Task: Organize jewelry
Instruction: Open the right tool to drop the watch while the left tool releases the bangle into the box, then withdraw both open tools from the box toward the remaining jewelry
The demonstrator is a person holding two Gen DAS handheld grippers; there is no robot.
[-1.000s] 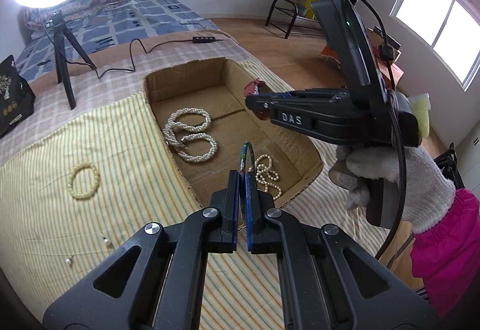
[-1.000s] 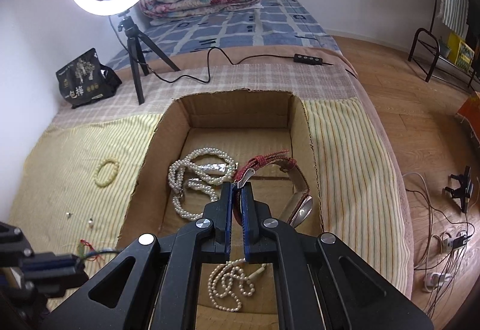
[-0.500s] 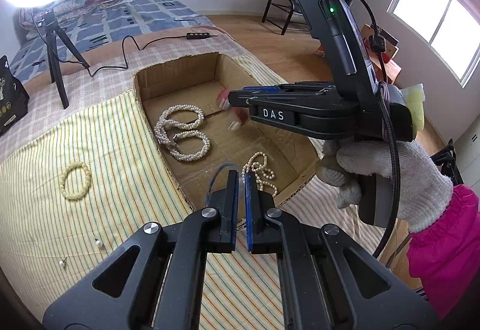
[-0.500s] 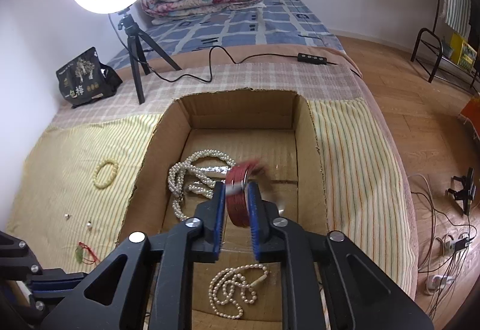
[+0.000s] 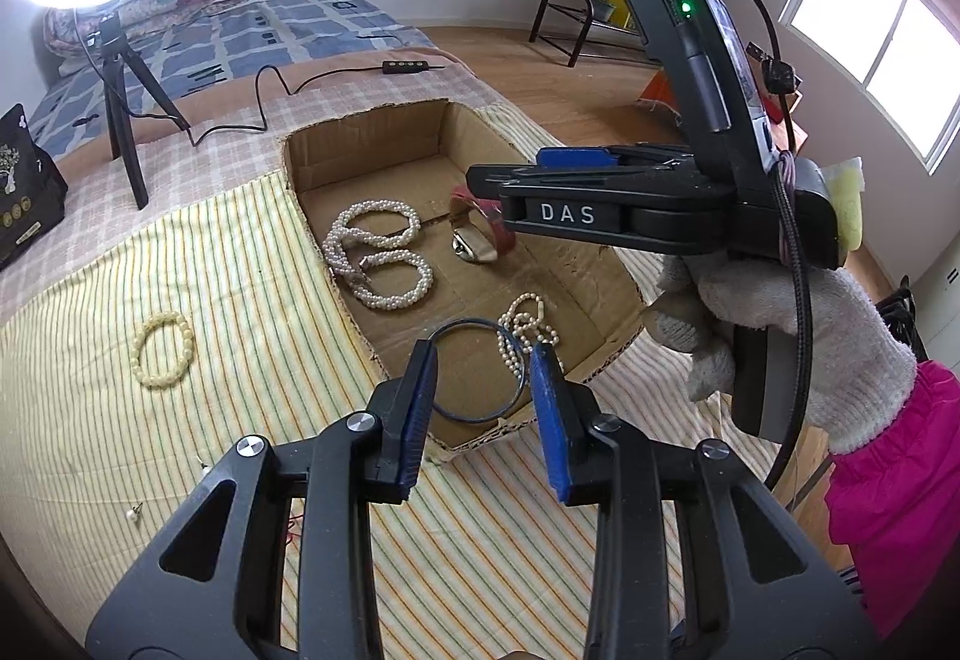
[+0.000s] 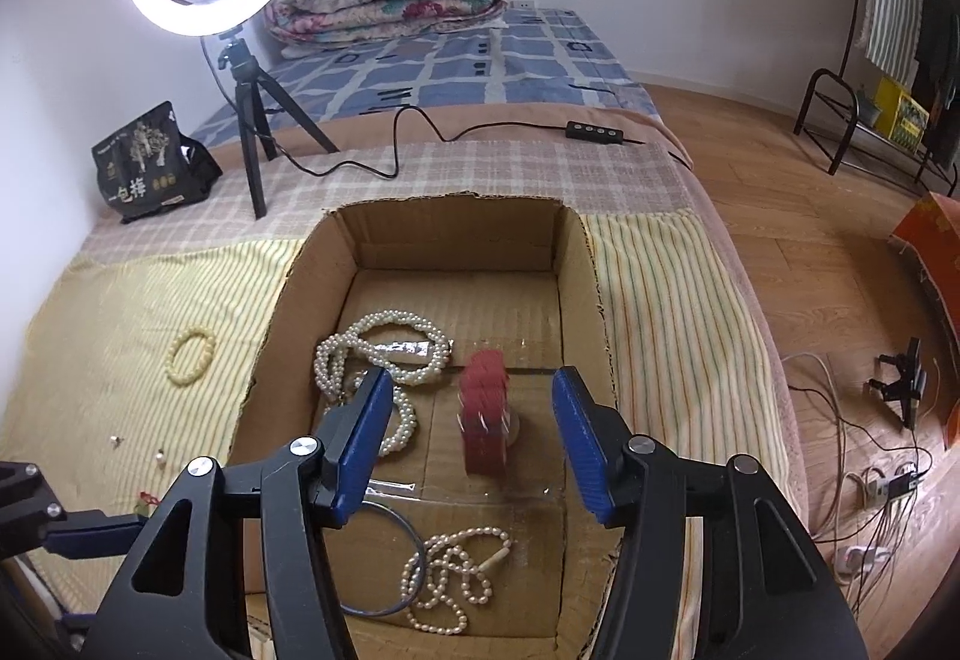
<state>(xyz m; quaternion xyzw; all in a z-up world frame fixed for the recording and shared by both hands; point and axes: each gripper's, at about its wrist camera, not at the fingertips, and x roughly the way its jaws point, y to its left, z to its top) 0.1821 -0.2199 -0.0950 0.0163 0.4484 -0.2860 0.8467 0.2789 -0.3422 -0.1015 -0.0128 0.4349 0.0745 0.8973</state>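
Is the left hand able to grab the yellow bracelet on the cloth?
Probably yes. The bracelet lies alone on the striped cloth, outside the box, and the left tongs are opening with nothing gripped.

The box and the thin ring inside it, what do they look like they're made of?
The box looks like corrugated cardboard: matte brown, with ragged torn edges and folded flaps. The thin ring seems to be metal, perhaps wire: dark, slim, smooth and evenly round. Its exact metal or coating can't be told.
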